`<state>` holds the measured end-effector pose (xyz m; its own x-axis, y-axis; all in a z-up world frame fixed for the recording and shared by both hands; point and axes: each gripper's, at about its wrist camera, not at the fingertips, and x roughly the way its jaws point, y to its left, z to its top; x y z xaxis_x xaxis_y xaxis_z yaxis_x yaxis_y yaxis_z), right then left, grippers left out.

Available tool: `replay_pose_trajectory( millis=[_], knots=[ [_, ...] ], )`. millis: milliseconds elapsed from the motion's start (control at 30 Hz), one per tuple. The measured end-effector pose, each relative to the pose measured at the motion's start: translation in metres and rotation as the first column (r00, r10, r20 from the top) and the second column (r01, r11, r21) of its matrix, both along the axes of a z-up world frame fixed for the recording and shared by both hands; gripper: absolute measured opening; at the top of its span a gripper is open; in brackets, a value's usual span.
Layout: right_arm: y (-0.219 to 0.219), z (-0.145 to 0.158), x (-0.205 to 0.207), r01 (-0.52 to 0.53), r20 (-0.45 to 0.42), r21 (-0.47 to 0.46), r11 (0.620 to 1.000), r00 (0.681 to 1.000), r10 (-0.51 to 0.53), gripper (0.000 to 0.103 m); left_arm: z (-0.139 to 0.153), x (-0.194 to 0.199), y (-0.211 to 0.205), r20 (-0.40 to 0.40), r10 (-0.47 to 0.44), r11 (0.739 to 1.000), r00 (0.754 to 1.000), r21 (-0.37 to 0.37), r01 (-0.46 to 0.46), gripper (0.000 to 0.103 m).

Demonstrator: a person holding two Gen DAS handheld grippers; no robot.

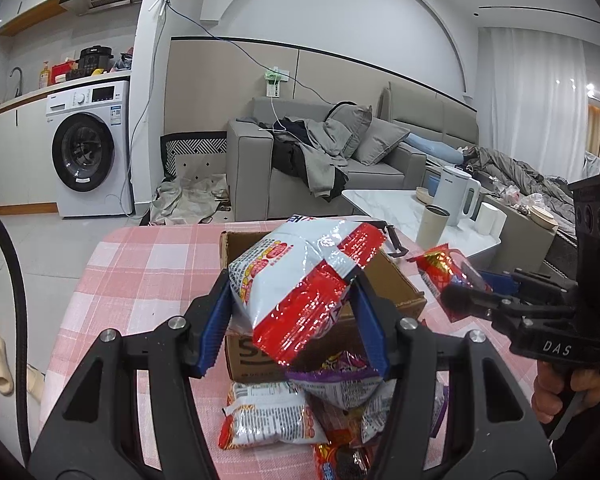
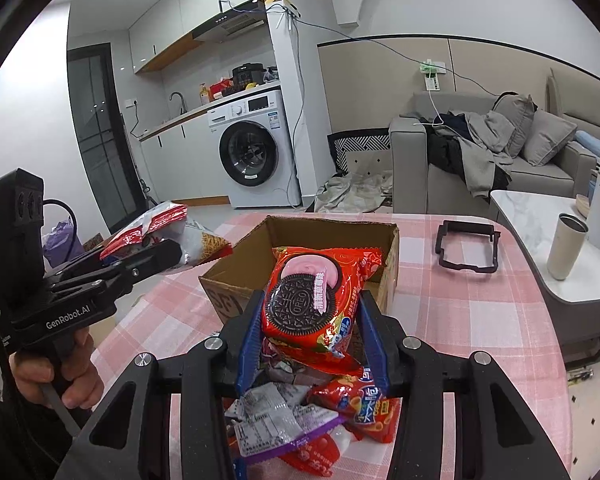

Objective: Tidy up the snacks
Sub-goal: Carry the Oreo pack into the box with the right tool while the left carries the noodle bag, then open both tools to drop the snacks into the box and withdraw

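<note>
The left gripper [image 1: 292, 312] sits at 6 o'clock in its own view, blue-padded fingers [image 1: 216, 320] clamped on a white and red snack bag [image 1: 296, 280]. The right gripper [image 2: 312, 336] likewise pinches a red cookie pack [image 2: 312, 300] between its pads. A bare hand [image 2: 56, 376] grips the left tool's handle at 8 o'clock in the right view.

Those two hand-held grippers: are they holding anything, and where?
Left hand-held gripper pinches the white-and-red snack bag by its sides; right hand-held gripper clamps the Oreo packet by its sides.
</note>
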<state>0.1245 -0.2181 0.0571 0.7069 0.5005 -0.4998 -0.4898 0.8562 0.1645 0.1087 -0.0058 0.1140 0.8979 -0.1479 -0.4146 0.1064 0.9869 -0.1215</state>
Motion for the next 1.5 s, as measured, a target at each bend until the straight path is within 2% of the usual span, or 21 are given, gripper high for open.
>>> replay_pose_trajectory(
  millis=[267,633,867,1133,1233,1267,1300,1333,1400,1433,1500],
  knots=[
    [0.01,-0.011,0.023,-0.001,-0.025,0.002,1.0,1.0,0.001,0.046,-0.007,0.044,-0.001,-0.021,0.01,1.0,1.0,-0.001,-0.01,0.055],
    [0.023,-0.023,0.056,0.019,-0.066,-0.003,1.0,0.998,-0.019,0.046,-0.032,0.106,-0.006,-0.08,0.018,1.0,0.997,0.011,-0.017,0.055],
    [0.028,-0.03,0.07,0.027,-0.081,-0.008,1.0,0.996,-0.027,0.046,-0.048,0.126,-0.02,-0.096,0.015,0.998,0.995,0.058,-0.01,0.055],
    [0.026,-0.033,0.079,0.05,-0.089,0.004,0.999,0.995,-0.049,0.046,-0.051,0.132,-0.022,-0.114,0.006,0.999,0.993,0.054,0.001,0.057],
    [0.025,-0.026,0.07,0.047,-0.051,0.005,0.999,0.998,-0.047,0.054,-0.049,0.128,-0.02,-0.113,0.016,0.999,0.993,0.053,-0.01,0.076],
    [0.023,-0.023,0.068,0.05,-0.044,0.003,0.999,0.998,-0.049,0.06,-0.048,0.123,-0.02,-0.108,0.015,0.999,0.994,0.05,-0.01,0.084],
    [0.021,-0.02,0.064,0.053,-0.036,0.002,0.999,0.998,-0.052,0.07,-0.047,0.117,-0.018,-0.104,0.016,0.999,0.994,0.047,-0.012,0.084],
    [0.018,-0.017,0.059,0.055,-0.025,0.008,0.998,0.998,-0.055,0.077,-0.046,0.112,-0.018,-0.105,0.016,0.999,0.994,0.044,-0.011,0.085],
    [0.011,-0.013,0.051,0.058,-0.012,0.026,0.998,0.998,-0.057,0.103,-0.046,0.099,-0.01,-0.11,0.014,0.999,0.994,0.037,-0.01,0.09],
    [0.007,-0.013,0.047,0.05,-0.017,0.037,0.998,0.999,-0.049,0.103,-0.046,0.092,-0.007,-0.107,0.017,0.999,0.994,0.035,-0.014,0.091],
    [0.003,-0.013,0.04,0.035,-0.039,0.035,0.999,0.999,-0.033,0.103,-0.046,0.078,-0.004,-0.104,0.029,0.999,0.994,0.037,-0.025,0.102]
  ],
)
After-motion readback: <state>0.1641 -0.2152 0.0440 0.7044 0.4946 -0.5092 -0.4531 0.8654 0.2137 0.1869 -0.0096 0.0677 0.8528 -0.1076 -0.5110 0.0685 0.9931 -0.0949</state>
